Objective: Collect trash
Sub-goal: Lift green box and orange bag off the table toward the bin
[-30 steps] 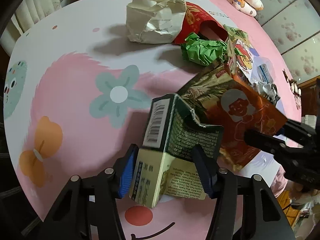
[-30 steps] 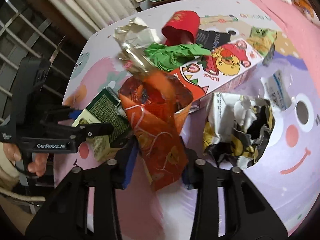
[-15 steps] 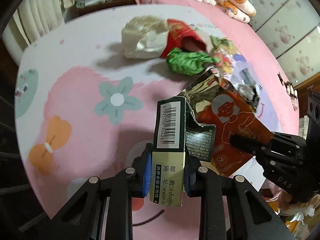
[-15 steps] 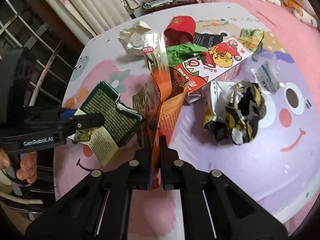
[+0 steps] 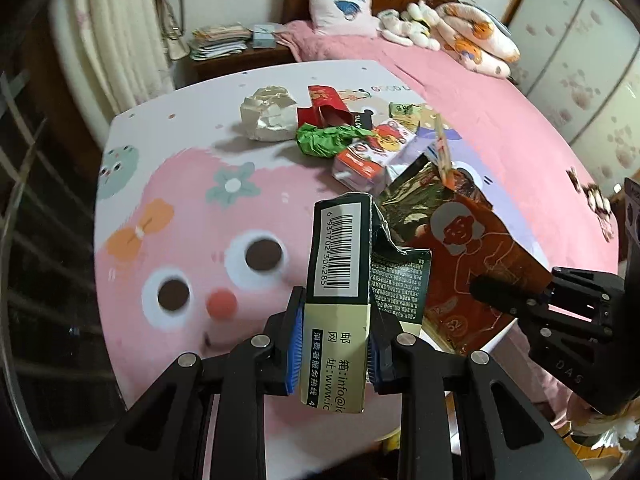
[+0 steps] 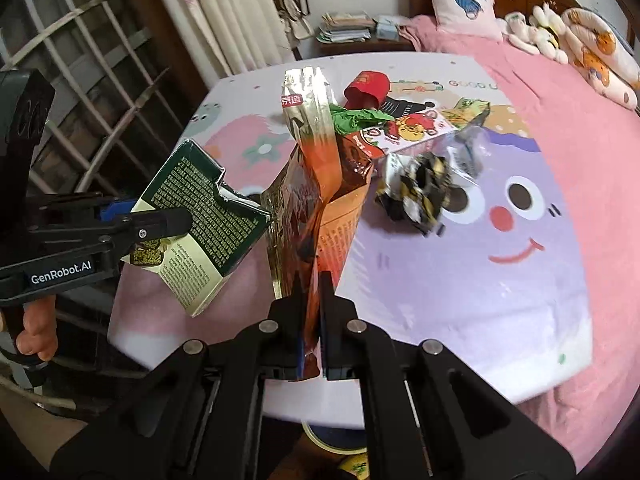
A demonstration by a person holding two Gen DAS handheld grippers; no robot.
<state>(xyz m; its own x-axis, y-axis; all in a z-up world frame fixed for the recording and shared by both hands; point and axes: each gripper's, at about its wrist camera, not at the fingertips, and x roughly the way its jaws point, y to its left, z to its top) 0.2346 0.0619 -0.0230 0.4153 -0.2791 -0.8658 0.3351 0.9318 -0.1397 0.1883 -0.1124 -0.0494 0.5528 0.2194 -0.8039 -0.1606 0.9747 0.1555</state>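
Observation:
My left gripper [image 5: 334,336] is shut on a dark green and cream carton [image 5: 340,276] with a barcode, held above the table's near edge; it also shows in the right wrist view [image 6: 200,216]. My right gripper [image 6: 312,320] is shut on an orange foil snack bag [image 6: 316,196], held upright above the table; the bag shows in the left wrist view [image 5: 472,256] just right of the carton. Loose trash lies on the table: a crumpled white wrapper [image 5: 268,114], a red tube [image 5: 326,106], green crumpled paper [image 5: 328,140], a strawberry snack box [image 5: 372,152] and a black-and-gold crumpled wrapper [image 6: 416,192].
The table has a pink and purple cartoon cloth [image 5: 192,216]. A pink bed [image 5: 480,92] with plush toys lies behind it. A nightstand with papers [image 5: 224,42] stands at the back. A window grille and curtains [image 6: 100,60] are to the left. A bin rim [image 6: 332,440] shows below the table edge.
Both grippers have lifted and pulled back from the table with the carton and the foil bag. The trash pile now looks farther away. More of the room shows.

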